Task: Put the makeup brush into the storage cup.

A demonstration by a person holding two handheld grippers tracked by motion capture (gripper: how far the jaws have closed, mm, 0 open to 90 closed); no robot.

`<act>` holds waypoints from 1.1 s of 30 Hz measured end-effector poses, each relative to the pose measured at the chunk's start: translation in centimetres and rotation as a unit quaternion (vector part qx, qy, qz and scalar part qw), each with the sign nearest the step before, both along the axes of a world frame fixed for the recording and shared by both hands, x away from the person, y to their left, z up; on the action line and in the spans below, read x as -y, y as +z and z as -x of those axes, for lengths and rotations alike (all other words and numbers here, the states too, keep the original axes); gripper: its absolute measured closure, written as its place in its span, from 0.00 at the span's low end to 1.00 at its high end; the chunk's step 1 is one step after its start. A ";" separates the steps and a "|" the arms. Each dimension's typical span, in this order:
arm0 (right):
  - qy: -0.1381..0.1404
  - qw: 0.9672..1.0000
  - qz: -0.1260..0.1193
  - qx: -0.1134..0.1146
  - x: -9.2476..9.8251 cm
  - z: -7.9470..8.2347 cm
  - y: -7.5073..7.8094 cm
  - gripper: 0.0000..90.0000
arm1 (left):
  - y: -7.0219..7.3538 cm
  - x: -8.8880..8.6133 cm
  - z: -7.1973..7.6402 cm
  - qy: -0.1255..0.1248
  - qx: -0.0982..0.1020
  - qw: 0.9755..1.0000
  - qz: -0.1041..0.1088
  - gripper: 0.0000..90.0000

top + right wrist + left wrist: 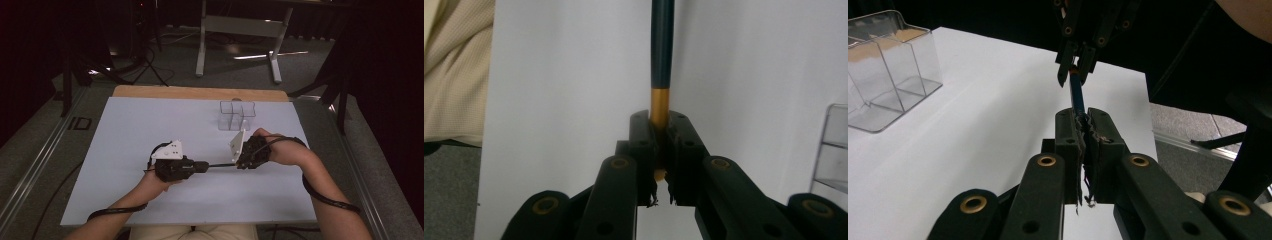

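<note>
Close to the person, over the white desk (125, 165), two hands hold one thin pencil (220, 165) between them. It lies flat in the air, a little above the desk, not touching it. The left gripper (1084, 131) has its jaws pressed tight on the dark blue end. The right gripper (659, 131) has its jaws tight on the gold end, where a pale tip peeks out behind them. I think each side grips one end so the pencil cannot slip or drop while it goes from one hand to the other. Both hands face each other, so the pencil makes a bridge. Farther back stands a clear box (237, 116) with small rooms inside, well apart from the pencil. It may be where the pencil goes.
</note>
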State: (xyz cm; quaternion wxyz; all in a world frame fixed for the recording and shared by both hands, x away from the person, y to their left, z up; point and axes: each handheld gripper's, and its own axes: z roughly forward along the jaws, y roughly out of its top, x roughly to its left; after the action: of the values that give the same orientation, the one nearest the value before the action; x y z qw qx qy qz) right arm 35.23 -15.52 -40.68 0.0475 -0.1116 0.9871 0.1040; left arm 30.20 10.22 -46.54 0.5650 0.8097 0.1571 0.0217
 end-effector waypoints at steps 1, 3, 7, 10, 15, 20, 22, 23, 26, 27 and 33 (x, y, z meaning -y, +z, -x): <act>0.004 1.000 0.003 -0.003 0.0 0.0 0.1 0.92 | 0.0 0.0 0.0 -0.003 -0.002 1.000 0.000 0.95; 0.013 1.000 0.010 0.002 -0.1 0.2 0.1 0.92 | -0.1 0.1 -0.2 -0.011 -0.007 1.000 -0.005 0.94; 0.013 1.000 0.025 -0.007 -0.4 0.4 0.2 0.93 | 0.4 0.3 -0.5 -0.013 -0.021 1.000 -0.007 0.76; 0.013 0.999 0.030 -0.006 -0.6 0.5 0.2 0.93 | 1.1 0.8 -0.7 0.003 -0.014 1.000 -0.023 0.59; 0.015 0.999 0.033 0.001 -0.8 0.4 0.3 0.93 | 2.3 1.9 -1.5 -0.004 -0.023 0.998 -0.051 0.51; 0.008 0.999 0.033 -0.002 -0.9 0.3 0.1 0.93 | 2.7 3.6 -2.2 -0.027 -0.033 0.994 -0.098 0.57; 0.012 0.999 0.032 -0.003 -1.0 0.2 0.1 0.93 | 2.7 4.2 -2.3 -0.031 -0.034 0.993 -0.107 0.58; 0.011 0.999 0.031 0.000 -1.1 0.2 0.2 0.93 | 2.8 4.5 -2.4 -0.030 -0.031 0.993 -0.112 0.58; 0.010 1.000 0.026 0.001 -1.2 0.2 0.2 0.93 | 2.8 5.5 -2.6 -0.039 -0.035 0.990 -0.129 0.61; 0.009 1.000 0.027 0.000 -1.2 0.2 0.3 0.93 | 2.8 5.9 -2.7 -0.046 -0.036 0.989 -0.139 0.63; 0.007 1.000 0.018 0.007 -1.2 0.0 0.5 0.93 | 2.6 6.9 -2.9 -0.051 -0.033 0.985 -0.163 0.69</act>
State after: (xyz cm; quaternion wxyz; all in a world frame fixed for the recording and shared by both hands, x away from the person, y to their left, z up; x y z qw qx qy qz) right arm 35.27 -14.31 -40.17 0.0516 -0.1204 0.9876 0.0861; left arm 33.13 3.34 -43.90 0.4203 0.8982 0.1282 -0.0088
